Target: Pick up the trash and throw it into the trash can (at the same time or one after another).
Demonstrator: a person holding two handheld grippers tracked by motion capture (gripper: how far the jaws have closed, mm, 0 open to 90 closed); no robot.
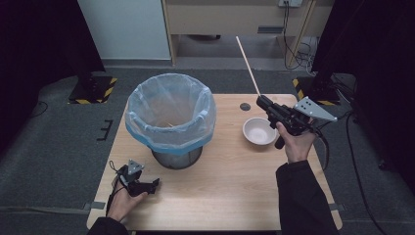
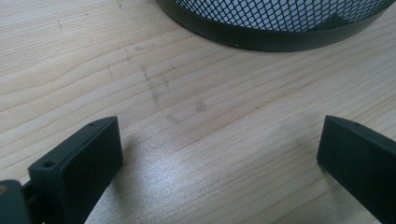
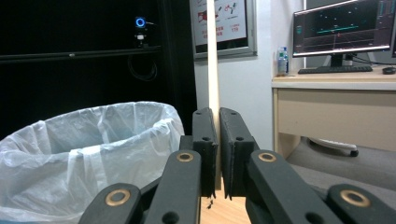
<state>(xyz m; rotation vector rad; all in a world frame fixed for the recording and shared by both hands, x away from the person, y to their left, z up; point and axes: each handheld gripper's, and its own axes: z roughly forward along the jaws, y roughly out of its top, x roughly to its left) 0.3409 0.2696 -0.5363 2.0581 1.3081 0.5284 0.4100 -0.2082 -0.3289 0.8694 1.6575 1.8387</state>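
Currently, a thin wooden stick (image 1: 248, 64) is clamped between the jaws of the right gripper (image 1: 265, 102), which is held above the far right part of the table (image 1: 230, 191), just beyond a white bowl (image 1: 259, 131). The stick is gripped at its lower end and rises up and away from the gripper; in the right gripper view it (image 3: 212, 60) stands nearly upright. The lined bin (image 1: 170, 116) stands to the left of it, near the table's middle, apart from the stick. The left gripper (image 1: 147, 187) rests low at the near left edge, jaws spread wide and holding nothing, with the bin's mesh base (image 2: 280, 18) just ahead.

Risk is judged as follows. Because the stick is held by one end only, it may pivot or slip in the jaws during a swing toward the bin. The long free end may catch the plastic liner (image 3: 84, 140) and drag it off the rim. A low sweep may knock the bowl.
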